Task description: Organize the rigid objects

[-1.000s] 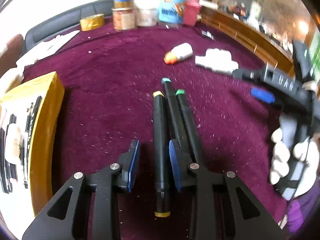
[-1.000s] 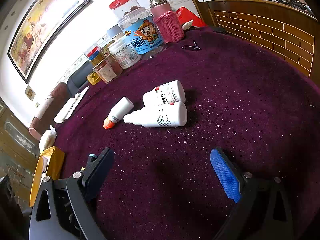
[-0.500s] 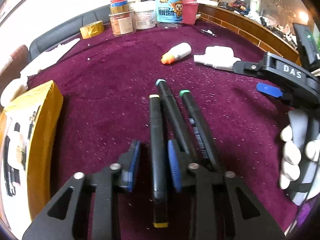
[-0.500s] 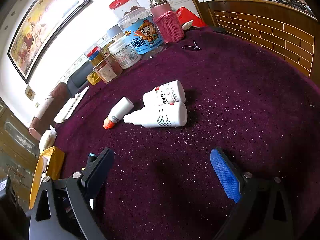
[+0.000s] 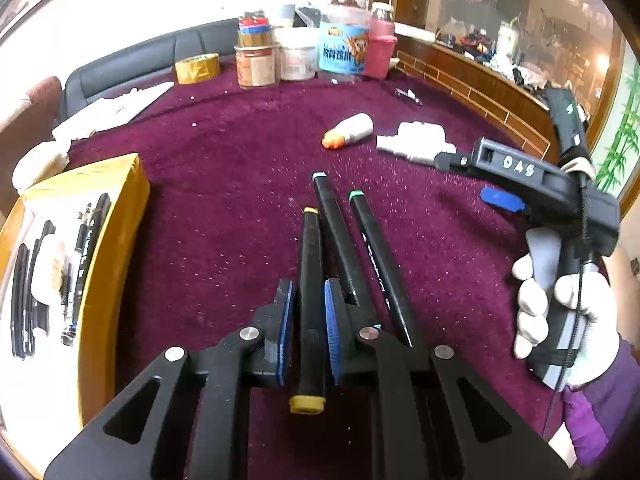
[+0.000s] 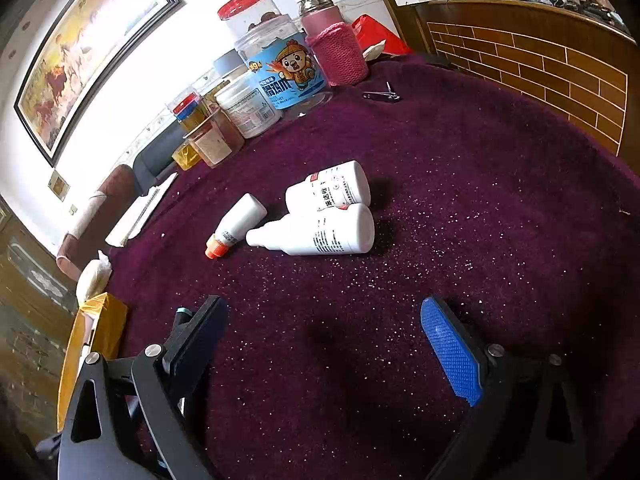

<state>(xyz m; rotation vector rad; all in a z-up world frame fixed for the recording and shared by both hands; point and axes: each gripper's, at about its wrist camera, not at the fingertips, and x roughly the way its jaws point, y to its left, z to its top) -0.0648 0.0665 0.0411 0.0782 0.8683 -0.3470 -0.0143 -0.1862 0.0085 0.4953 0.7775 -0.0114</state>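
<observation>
Purple cloth (image 6: pixel 460 208) lies bare between the right gripper's (image 6: pixel 332 340) spread fingers.

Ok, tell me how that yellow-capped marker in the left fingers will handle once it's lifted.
The yellow-capped marker looks stiff: a straight black barrel, so it shouldn't sag. The left gripper has just been closing and now pinches it nearer its yellow near end, so the far end may dip. Its round barrel would probably roll if dropped on the cloth.
</observation>
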